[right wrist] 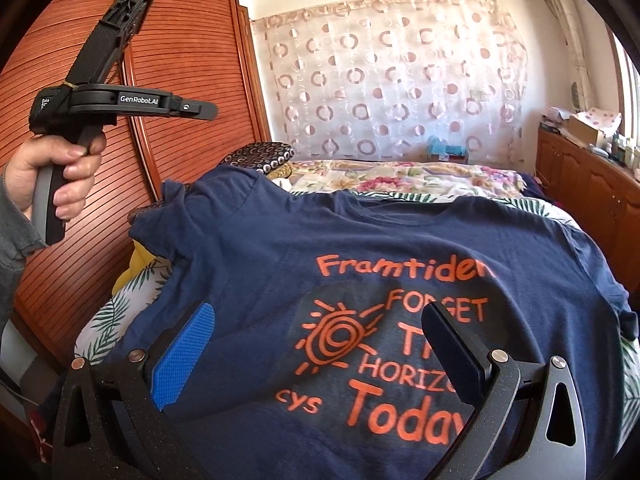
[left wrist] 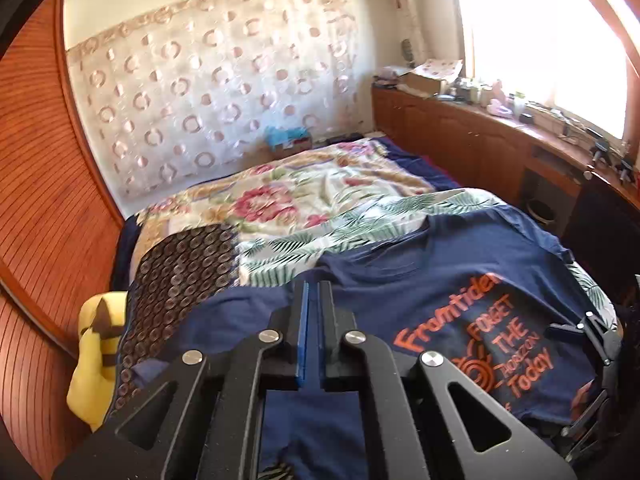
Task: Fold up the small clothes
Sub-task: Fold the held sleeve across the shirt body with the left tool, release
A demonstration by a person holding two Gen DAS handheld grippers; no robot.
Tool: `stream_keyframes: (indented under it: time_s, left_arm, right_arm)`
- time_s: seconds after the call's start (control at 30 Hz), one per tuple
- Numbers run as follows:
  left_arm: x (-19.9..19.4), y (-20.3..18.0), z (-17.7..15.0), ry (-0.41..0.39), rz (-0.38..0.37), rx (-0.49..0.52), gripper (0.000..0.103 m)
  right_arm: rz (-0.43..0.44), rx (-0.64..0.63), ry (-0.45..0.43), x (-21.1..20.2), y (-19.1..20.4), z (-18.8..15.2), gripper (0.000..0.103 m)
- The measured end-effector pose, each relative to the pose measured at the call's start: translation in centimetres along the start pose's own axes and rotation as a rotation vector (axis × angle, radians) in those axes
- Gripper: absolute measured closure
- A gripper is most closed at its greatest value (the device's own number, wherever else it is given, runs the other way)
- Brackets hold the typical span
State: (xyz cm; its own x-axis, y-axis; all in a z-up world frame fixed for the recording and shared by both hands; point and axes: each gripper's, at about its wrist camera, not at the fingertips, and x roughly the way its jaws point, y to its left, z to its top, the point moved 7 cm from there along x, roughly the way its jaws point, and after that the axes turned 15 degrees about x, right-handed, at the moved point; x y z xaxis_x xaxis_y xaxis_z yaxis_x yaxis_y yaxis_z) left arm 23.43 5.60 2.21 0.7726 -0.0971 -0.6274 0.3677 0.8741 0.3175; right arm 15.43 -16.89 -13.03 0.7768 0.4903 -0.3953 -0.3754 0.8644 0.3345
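A navy T-shirt [right wrist: 400, 240] with an orange print lies front up across the bed, collar toward the far end. Its left sleeve [right wrist: 180, 204] is bunched up near the wardrobe. My right gripper [right wrist: 318, 316] hovers open just above the printed chest, one blue pad [right wrist: 184, 356] on each side and nothing between them. A hand holds my left gripper [right wrist: 212, 111] lifted well above the shirt's left side. Seen from its own camera, the left gripper [left wrist: 311, 283] has its pads almost together with no cloth in them. The shirt [left wrist: 420, 280] lies below it.
A floral blanket [left wrist: 280, 192] and a palm-leaf sheet [left wrist: 320, 236] cover the bed. A dark circle-patterned cloth [left wrist: 180, 276] and a yellow soft toy [left wrist: 96, 352] lie at the left edge. A wooden wardrobe [right wrist: 180, 80] stands left, a cluttered wooden cabinet [left wrist: 460, 132] right.
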Motion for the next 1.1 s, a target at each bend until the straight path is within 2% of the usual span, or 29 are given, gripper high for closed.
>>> stream_keyframes:
  time_s: [0.03,0.07,0.13,0.23,0.33,0.47,0.6,0.67,0.7,0.73,0.8,0.93,1.1]
  left_arm:
    - [0.3,0.5,-0.5,0.007,0.006,-0.004,0.067]
    - [0.4,1.1,-1.2,0.013,0.008,-0.012,0.058]
    - [0.6,3.1,-3.0,0.040,0.019,-0.052,0.030]
    - [1.0,5.8,-5.5,0.074,0.074,-0.109,0.028]
    - [2.3,9.2,-9.3,0.139,0.124,-0.195,0.028]
    - [4.5,10.6,-12.3,0.195,0.083,-0.284,0.028]
    - [6.7,10.7,-13.4,0.217,0.053,-0.327,0.028]
    - [7.1,10.5,-13.3,0.198,0.038,-0.343,0.043]
    - [7.1,10.3,-13.0,0.187,0.033,-0.336,0.076]
    - [7.2,10.0,-12.8,0.194,0.033,-0.326,0.095]
    - [6.9,9.3,-12.1,0.184,0.028,-0.295,0.099]
    - [5.5,7.1,-9.5,0.148,0.038,-0.207,0.100]
    - [3.1,2.8,-4.2,0.057,-0.024,-0.105,0.100]
  right_arm:
    - [0.000,0.000,-0.001,0.1,0.1,-0.1,0.000]
    - [0.001,0.003,-0.002,0.2,0.3,-0.2,0.000]
    - [0.006,0.011,0.002,0.5,0.4,-0.3,0.000]
    - [0.008,0.005,0.013,1.1,1.1,-0.4,0.000]
    - [0.013,-0.019,0.019,1.6,1.6,-0.2,0.000]
    - [0.026,-0.031,0.026,2.1,1.7,0.1,0.000]
    - [0.028,-0.038,0.034,2.2,1.7,-0.1,0.000]
    - [0.026,-0.041,0.038,2.2,1.6,-0.3,0.000]
    - [0.025,-0.042,0.038,2.1,1.5,-0.3,0.000]
    - [0.021,-0.042,0.037,2.0,1.4,-0.3,0.000]
    - [0.014,-0.040,0.037,1.9,1.1,-0.4,0.000]
    - [0.008,-0.021,0.038,1.7,0.4,-0.5,0.000]
    - [0.005,-0.011,0.035,1.3,0.0,-0.5,0.000]
